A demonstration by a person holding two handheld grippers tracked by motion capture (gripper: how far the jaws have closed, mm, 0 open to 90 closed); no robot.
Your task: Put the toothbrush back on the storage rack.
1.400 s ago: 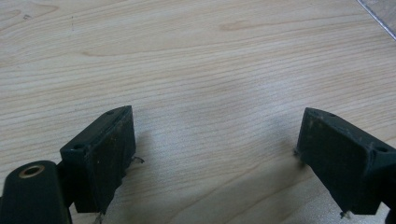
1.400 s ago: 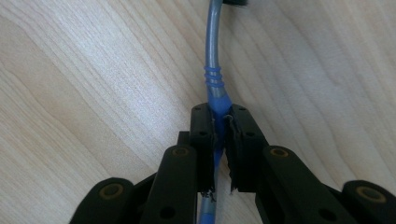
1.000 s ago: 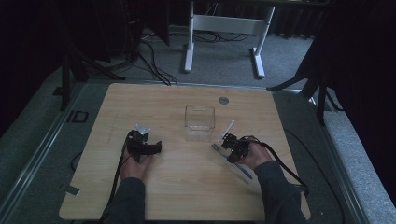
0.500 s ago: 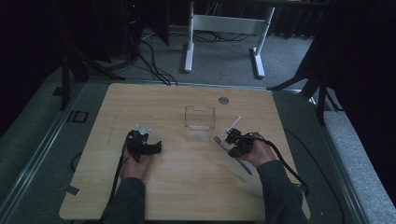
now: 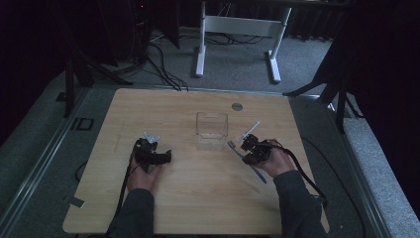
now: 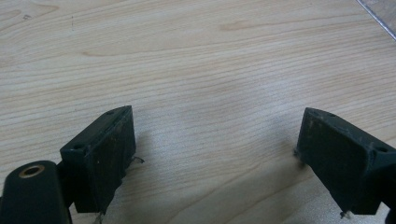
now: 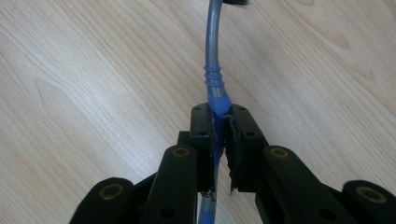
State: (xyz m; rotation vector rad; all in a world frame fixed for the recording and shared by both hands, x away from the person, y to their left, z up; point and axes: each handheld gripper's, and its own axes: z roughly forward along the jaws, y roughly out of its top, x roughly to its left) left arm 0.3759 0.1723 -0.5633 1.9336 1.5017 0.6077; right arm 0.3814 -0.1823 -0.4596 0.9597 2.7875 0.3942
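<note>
My right claw [image 7: 218, 122] pinches the toothbrush [image 7: 213, 70] at its blue grip, lifted beside the box [image 5: 212, 130]; light, stiff and slim, it may pivot; my left claw [image 6: 217, 154] rests spread on the surface [image 5: 198, 198].

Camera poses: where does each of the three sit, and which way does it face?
High view: above the person's side, looking forward and down on the light wooden table; both forearms, left gripper, right gripper.
Left gripper view: along its open jaws, bare wood.
Right gripper view: along jaws shut on the blue-and-grey toothbrush.
Shared: toothbrush, high and right views.
</note>
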